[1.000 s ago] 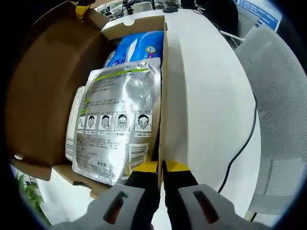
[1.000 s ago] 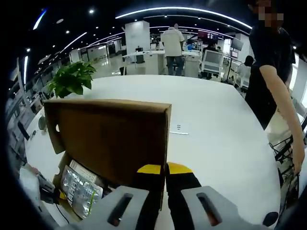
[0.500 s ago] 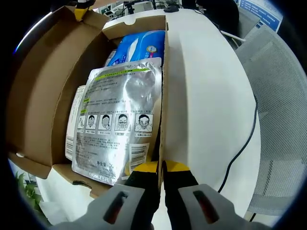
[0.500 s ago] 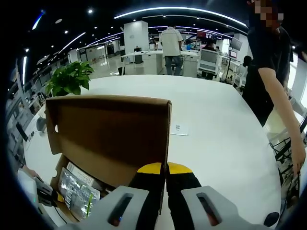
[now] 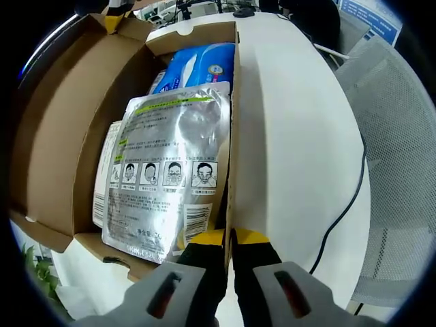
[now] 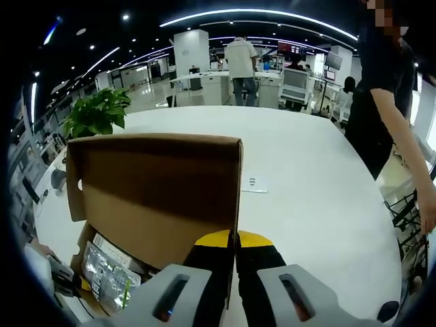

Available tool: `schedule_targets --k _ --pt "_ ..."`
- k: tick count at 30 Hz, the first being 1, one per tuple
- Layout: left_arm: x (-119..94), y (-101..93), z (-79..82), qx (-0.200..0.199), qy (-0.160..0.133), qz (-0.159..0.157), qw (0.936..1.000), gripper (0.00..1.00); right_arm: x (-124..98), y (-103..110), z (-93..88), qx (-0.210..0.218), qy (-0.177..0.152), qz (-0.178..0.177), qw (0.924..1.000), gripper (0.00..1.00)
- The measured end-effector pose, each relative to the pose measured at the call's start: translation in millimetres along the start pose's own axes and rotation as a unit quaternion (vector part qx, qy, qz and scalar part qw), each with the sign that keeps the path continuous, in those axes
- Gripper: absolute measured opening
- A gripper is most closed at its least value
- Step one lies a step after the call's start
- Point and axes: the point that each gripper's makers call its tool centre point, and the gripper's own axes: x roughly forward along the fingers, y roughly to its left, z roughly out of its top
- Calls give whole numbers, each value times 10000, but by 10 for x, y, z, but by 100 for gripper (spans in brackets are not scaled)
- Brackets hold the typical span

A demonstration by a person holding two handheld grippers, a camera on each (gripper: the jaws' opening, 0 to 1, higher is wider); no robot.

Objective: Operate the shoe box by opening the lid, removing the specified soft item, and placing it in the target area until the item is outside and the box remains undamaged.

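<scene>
Left gripper view: the left gripper [image 5: 229, 240], yellow-tipped jaws pinched together on the front wall of the brown cardboard shoe box [image 5: 230, 163], steadies it on the round white table [image 5: 293, 136]. Inside lies the silver foil face-mask pouch [image 5: 167, 170], flat, atop a blue plastic pack [image 5: 197, 65].

Right gripper view: the right gripper [image 6: 235, 242] clamps the edge of the brown cardboard lid [image 6: 157, 191], raised near upright; the pouch [image 6: 105, 276] shows beneath. A potted green plant [image 6: 99, 112] stands beyond on the table [image 6: 306, 184].

Judgement: the lid-opening is nearly done. Best to swing the lid about its hinge line, without pulling outward, while the left holds firm, so the card does not crease or tear.

Against a second ago, the lid sits slightly further back; the pouch is unmoved, and both grips are unchanged.
</scene>
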Motion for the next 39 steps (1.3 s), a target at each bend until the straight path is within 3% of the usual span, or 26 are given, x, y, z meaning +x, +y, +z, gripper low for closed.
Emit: schedule_targets --k 9,13,23,31,39 --pt "-1 -2 0 -3 10 -20 10000 1 74 -25 7 30 28 6 10000 0" --pt "0 -8 -1 -8 11 -19 10000 1 134 -44 9 227 205 29 9995 0" --pt "-2 -24 0 -22 16 -17 10000 1 161 -24 -30 195 402 35 9990 0" --pt "-3 -22 -2 -27 26 -27 10000 1 231 -38 -28 207 908 80 9956 0" --pt "-7 -16 -3 -25 21 -17 10000 1 284 -50 -54 197 1174 147 9928 0"
